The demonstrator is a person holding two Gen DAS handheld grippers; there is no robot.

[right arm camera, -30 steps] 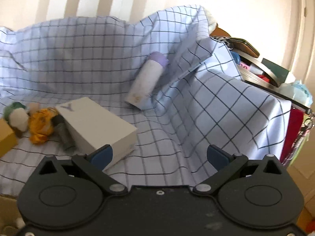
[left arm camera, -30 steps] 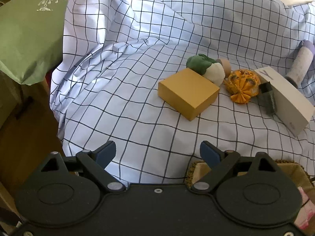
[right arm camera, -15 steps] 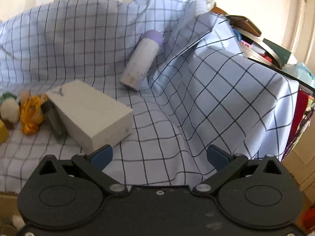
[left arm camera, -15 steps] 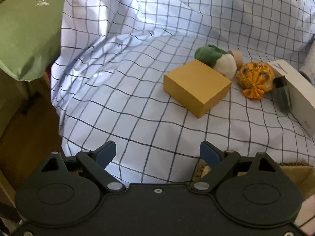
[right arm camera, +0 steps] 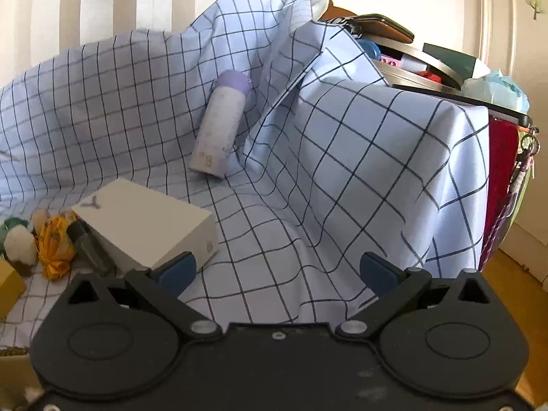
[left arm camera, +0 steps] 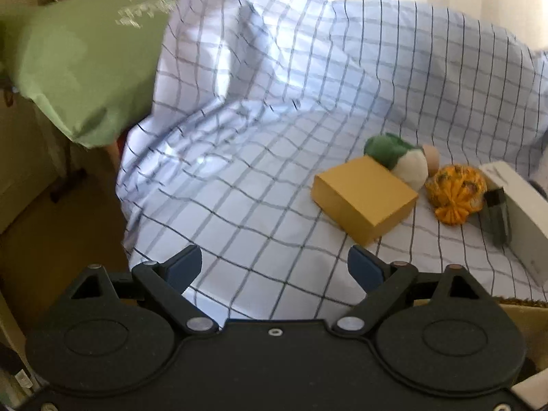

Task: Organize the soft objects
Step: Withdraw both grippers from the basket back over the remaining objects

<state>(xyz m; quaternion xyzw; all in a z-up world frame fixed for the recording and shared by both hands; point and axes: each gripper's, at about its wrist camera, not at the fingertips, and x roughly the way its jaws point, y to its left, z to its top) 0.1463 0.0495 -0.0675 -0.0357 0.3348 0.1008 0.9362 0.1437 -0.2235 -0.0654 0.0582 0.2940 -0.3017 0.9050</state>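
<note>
Sunlight falls on a checked cloth [left arm camera: 260, 185] that covers the whole working surface and climbs up over furniture at the back and at the right side. On its flat middle part the things lie in one row. A mustard box [left arm camera: 364, 198] lies nearest the left end. Touching its far corner is a green and white plush toy [left arm camera: 399, 159], and just beside that lies an orange fabric pumpkin [left arm camera: 455, 193]. Then come a small dark object [left arm camera: 496, 215], which I cannot identify, and a white box [right arm camera: 147, 229] against it. A bottle with a lilac cap [right arm camera: 221, 126] leans on the cloth fold further back, well apart from the soft things.

The left gripper [left arm camera: 274, 267] has its jaws spread wide and nothing is between them. The right gripper [right arm camera: 277, 269] is the same, wide apart and empty, above bare cloth.

The two soft objects, the plush and the pumpkin, lie ahead and to the right of the left gripper, behind the mustard box. From the right gripper they are far to the left, with the white box in the way. So I judge the left hand to have the freer path, going over or around the mustard box. The plush has its long axis slanting across the row, so the jaws would probably close best across its narrow side.
</note>
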